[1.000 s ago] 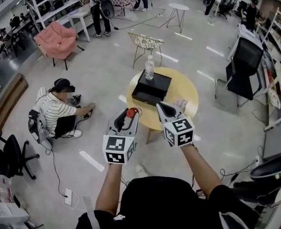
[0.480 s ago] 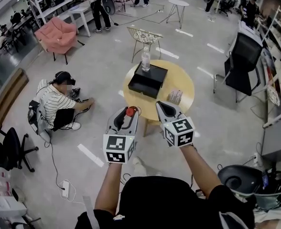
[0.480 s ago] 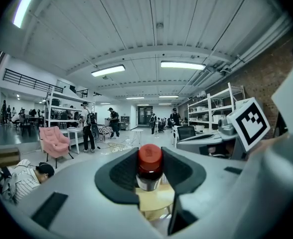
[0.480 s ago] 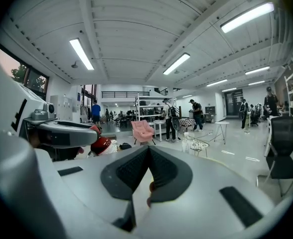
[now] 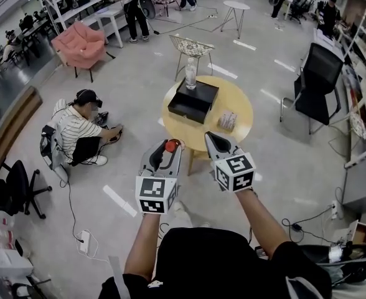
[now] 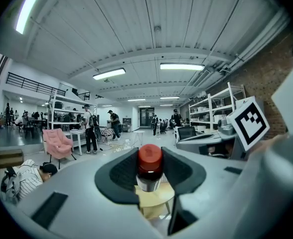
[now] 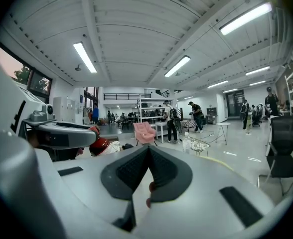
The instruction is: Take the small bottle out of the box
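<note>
left tongs (image 5: 169,148) clasp the small bottle (image 6: 150,166) beneath its red cap, well apart from the black box (image 5: 192,104); right tongs (image 7: 147,158) pressed together, empty. only in the head view do we see the round yellow table (image 5: 239,114) bearing that box, a water bottle (image 5: 190,73) upright on it; beyond, grey floor, pink armchair (image 5: 80,45).

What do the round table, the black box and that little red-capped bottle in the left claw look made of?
Round table: pale wood or laminate, matte yellowish top.
Black box: matte, stiff-sided; card or plastic, unclear.
Small bottle in the left claw: seemingly clear glass or plastic, glossy red cap.
</note>
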Motion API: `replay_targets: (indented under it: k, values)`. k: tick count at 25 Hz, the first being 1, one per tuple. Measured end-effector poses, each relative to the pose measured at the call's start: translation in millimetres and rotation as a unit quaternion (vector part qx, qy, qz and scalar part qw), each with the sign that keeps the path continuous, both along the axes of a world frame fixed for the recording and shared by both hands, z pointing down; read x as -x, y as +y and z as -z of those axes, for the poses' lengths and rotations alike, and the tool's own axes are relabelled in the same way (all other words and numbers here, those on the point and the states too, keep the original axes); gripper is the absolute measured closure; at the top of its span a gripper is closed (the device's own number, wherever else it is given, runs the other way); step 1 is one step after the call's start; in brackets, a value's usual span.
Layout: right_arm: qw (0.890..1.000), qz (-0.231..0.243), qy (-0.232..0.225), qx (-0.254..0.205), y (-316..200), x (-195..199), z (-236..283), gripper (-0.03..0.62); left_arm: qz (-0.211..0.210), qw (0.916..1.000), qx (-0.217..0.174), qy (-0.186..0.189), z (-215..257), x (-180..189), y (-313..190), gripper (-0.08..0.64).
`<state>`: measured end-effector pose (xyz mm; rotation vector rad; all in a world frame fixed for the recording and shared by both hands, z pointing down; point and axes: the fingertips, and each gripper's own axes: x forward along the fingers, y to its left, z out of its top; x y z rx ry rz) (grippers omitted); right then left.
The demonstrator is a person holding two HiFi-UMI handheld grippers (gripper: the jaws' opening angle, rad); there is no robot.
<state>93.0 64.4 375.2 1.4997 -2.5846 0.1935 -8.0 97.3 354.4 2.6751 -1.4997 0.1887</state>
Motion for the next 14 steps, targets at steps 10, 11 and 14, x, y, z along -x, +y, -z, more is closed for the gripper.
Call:
replay_targets:
  k: [10, 11, 14]
  values:
    - [1.0, 0.0, -0.001, -0.003, 15, 2, -4, 0.591, 0.0, 1.0, 0.002, -0.004, -7, 2, 16, 0.414]
    - [1.0, 0.0, -0.001, -0.003, 16, 3, -4, 0.591, 0.0, 1.0, 0.002, -0.003, -7, 3, 18, 0.414]
    - [1.0, 0.0, -0.002, -0.004, 19, 4, -3, 0.591, 0.0, 1.0, 0.001, -0.002, -7, 4, 20, 0.414]
